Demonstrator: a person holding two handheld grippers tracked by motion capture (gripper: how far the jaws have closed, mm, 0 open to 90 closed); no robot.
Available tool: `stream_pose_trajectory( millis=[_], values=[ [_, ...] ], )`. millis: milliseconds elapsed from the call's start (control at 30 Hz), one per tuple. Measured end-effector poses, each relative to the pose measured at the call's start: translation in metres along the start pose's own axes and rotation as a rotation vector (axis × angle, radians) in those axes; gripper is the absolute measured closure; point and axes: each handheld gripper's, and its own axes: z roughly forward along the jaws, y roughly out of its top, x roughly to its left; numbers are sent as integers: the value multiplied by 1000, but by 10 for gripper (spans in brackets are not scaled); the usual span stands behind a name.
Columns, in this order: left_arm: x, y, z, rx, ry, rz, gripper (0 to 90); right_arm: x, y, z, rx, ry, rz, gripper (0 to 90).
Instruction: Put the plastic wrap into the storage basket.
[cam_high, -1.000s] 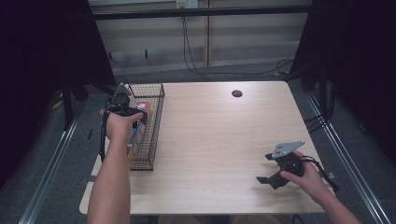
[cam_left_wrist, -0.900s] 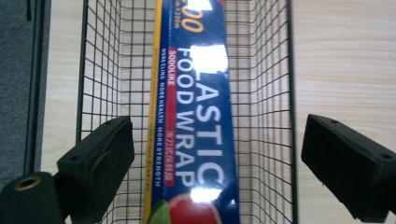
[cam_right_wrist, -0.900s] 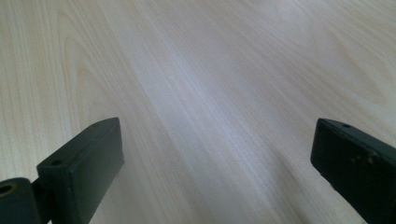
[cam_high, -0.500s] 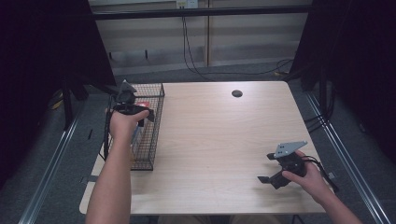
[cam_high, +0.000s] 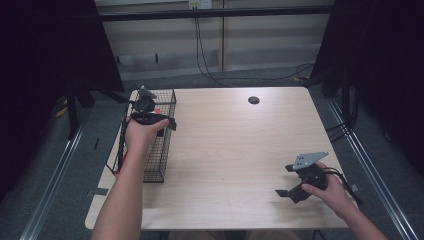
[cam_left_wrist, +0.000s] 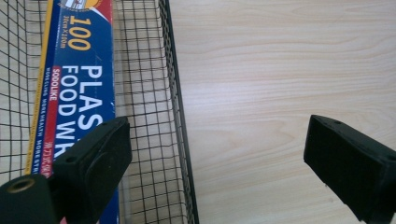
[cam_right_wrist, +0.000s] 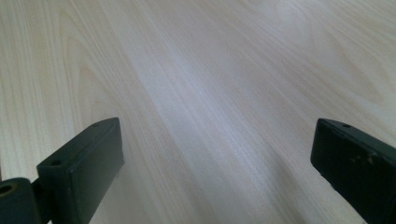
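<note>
one item is in hand at this moment: a box of plastic food wrap (cam_left_wrist: 77, 93), blue with a red and yellow side stripe, lying flat on the floor of a black wire basket (cam_left_wrist: 175, 116). the basket stands along the left edge of the tabletop (cam_high: 240, 150), its long side parallel to that edge, and the box lies lengthwise in it.

the left gripper (cam_high: 150, 117) hangs over the far half of the basket, held from above by the person's left hand (cam_high: 142, 135). in the left gripper view its jaws stand wide apart with nothing between them; one jaw is over the box and the other is over bare wood outside the basket's right wall. judgement: either the box has been set down and the placing step is complete, or a pick-up has not yet begun; the pictures do not settle which. no contact between jaw and box can be confirmed.

the right gripper (cam_high: 295, 187) rests low near the near-right corner of the tabletop, well apart from the basket. its jaws are spread and unloaded, with plain wood grain ahead of them.

surroundings: a round cable hole (cam_high: 253, 100) sits near the far edge. cables (cam_high: 205, 55) hang behind the table. the basket's right wall lies between the left gripper's jaws and is the one obstruction to any straight descent onto the box.
</note>
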Motion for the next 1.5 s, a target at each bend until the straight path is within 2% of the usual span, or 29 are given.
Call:
stream_pose_trajectory(
  millis=[133,300,500,667,767,967,1133,1300,1400,1500],
  values=[
    [-8,-2,-1,-22,-9,22,71,1,0,0,1,-2,4,22],
    [-20,-5,0,-40,-40,41,57,0,0,1,0,-2,-3,22],
    [-37,-10,4,-50,-80,91,41,1,0,1,-1,-2,-2,22],
    [-46,-13,8,-47,-100,130,43,1,0,1,1,0,-3,22],
    [-51,-15,10,-40,-126,154,43,1,0,1,2,0,-3,22],
    [-60,-21,17,-43,-138,184,45,1,0,1,4,3,0,22],
    [-66,-27,23,-58,-156,192,48,2,0,1,9,4,8,22],
    [-70,-33,29,-51,-172,209,49,1,0,2,10,2,-7,22],
    [-73,-37,33,-58,-176,213,49,1,0,2,10,0,-8,22],
    [-75,-42,39,-55,-159,228,49,1,0,2,8,1,-9,22]
  ],
)
